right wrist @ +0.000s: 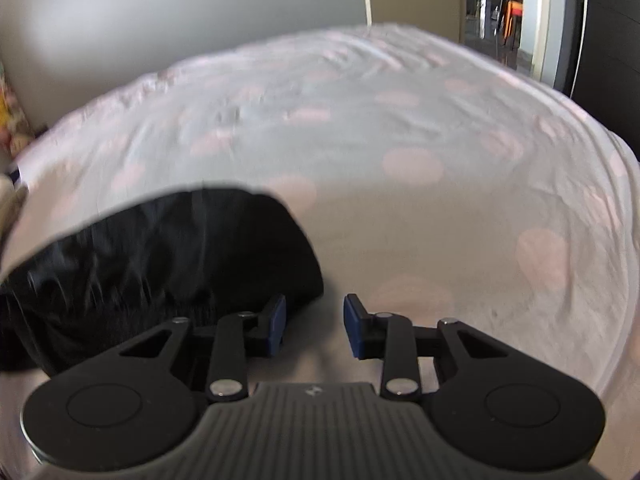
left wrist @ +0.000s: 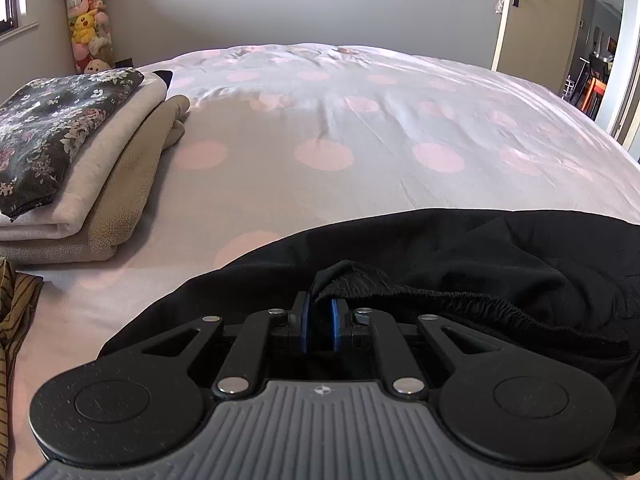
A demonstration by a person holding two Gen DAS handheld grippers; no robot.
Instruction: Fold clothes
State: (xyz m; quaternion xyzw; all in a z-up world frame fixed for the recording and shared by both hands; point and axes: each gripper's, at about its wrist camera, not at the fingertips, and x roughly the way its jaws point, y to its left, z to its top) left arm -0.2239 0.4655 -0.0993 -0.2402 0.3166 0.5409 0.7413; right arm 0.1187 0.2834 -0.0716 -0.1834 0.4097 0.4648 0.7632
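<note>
Left gripper (left wrist: pixel 319 310) comes first: in the left wrist view its blue pads (left wrist: pixel 306 316) stand almost together, pinching a bunched fold of the black garment (left wrist: pixel 460 264) near the gathered elastic edge (left wrist: pixel 472 304). That garment lies spread on the near part of the bed, under and to the right of the tool, which tilts downward toward the bedsheet (left wrist: pixel 360 128), pale with pink dots. Only this view shows the stack of folded clothes (left wrist: pixel 80 168) at the left: a dark floral piece (left wrist: pixel 52 128) on top, a cream one below it, a tan fleece at the bottom. A striped brown cloth (left wrist: pixel 16 308) sits at the left edge, a column of plush toys (left wrist: pixel 86 16) stands in the far corner, and an open door (left wrist: pixel 536 12) is at the right.

Right gripper (right wrist: pixel 315 322), in the right wrist view, has its jaws parted with only bare sheet (right wrist: pixel 440 220) showing between them; nothing is gripped. Its left pad (right wrist: pixel 278 316) sits just at the rounded edge of the black garment (right wrist: pixel 168 264), which lies left of the tool; whether it touches the cloth I cannot tell. The picture is blurred. This tool also points downward at the bed, and a doorway (right wrist: pixel 504 8) shows beyond the far right corner.
</note>
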